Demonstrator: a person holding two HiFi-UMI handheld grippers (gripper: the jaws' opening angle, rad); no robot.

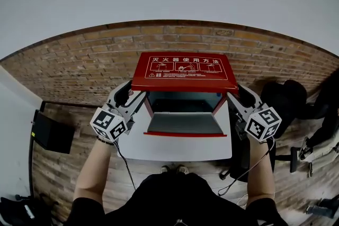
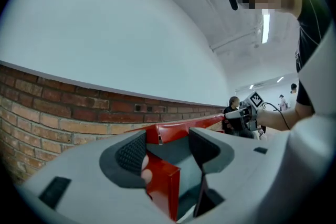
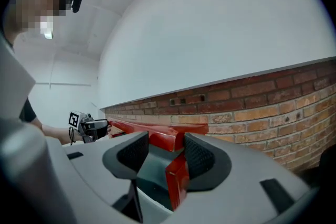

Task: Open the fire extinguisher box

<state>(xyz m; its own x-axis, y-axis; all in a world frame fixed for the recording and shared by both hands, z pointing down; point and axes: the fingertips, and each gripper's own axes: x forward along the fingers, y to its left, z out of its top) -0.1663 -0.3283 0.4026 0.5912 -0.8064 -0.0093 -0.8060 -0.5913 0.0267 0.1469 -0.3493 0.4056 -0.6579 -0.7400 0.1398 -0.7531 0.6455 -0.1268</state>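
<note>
Head view, centre: red lid [image 1: 184, 72] raised, its print 灭火器使用方法 legible here alone; left gripper [image 1: 123, 94] and right gripper [image 1: 244, 96] clamp its side edges.

Head view overhead; gripper views level, sharing lid [image 1: 184, 67].

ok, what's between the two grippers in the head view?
The red fire extinguisher box, its lid raised, fills the gap from left gripper to right gripper in the head view; each gripper view shows a lid end between its jaws.
</note>
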